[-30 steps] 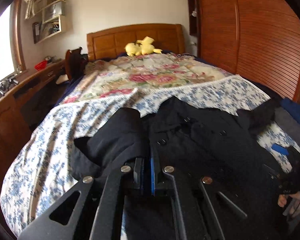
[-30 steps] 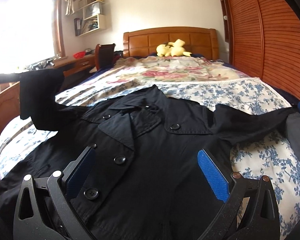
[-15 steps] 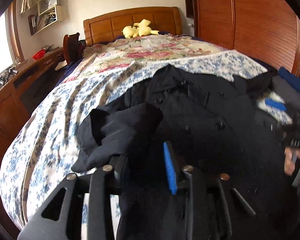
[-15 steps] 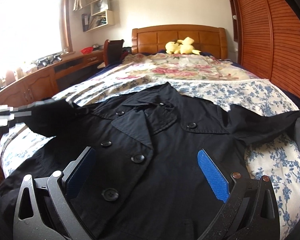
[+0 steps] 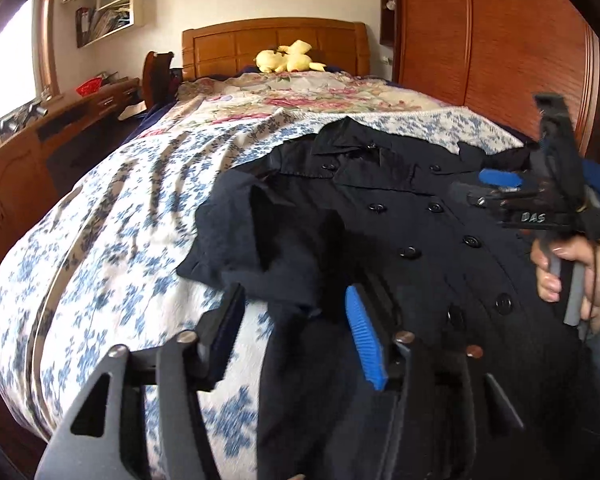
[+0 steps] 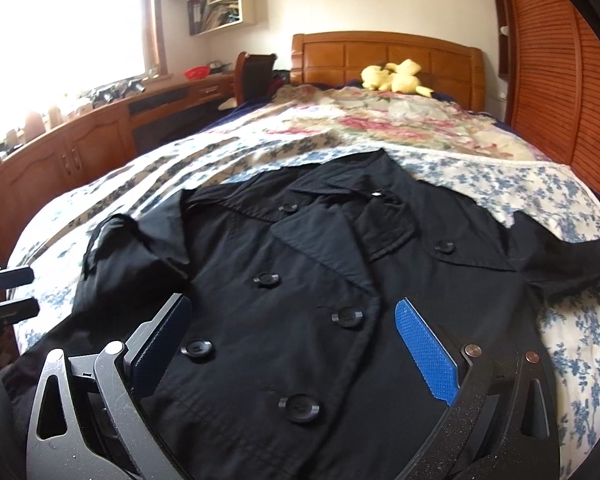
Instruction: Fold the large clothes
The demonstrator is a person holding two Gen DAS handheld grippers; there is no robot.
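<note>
Coat point(image 6: 340, 300) — black, double-breasted, buttoned — lies front-up across the bed point(image 6: 520, 184), collar toward the headboard point(image 6: 384, 52). Its one sleeve point(image 5: 260, 240) is folded in over the body on the left side and lies bunched there; the other sleeve point(image 6: 572, 256) stretches out flat over the blue-flowered spread to the right.

Left gripper point(image 5: 296, 328) has its fingers point(image 5: 364, 340) wide apart and holds nothing. The folded sleeve's cuff lies just beyond the fingertips, between them in the left wrist view, though whether cloth brushes the blue pad is hard to tell from this angle. The dark finger sits over bare spread, the blue one over the coat's body.

Right gripper point(image 6: 296, 344) hangs over the lower front of the coat, fingers point(image 6: 428, 352) also spread wide and empty — three of the buttons show in the gap between them. In the left wrist view the right gripper point(image 5: 500, 188) appears at the far edge with a hand point(image 5: 572, 276) wrapped on its handle, over the coat's right side.

A yellow plush toy point(image 6: 396, 76) rests at the head of the bed. A wooden worktop point(image 6: 100, 116) with cupboards runs along the window wall.
</note>
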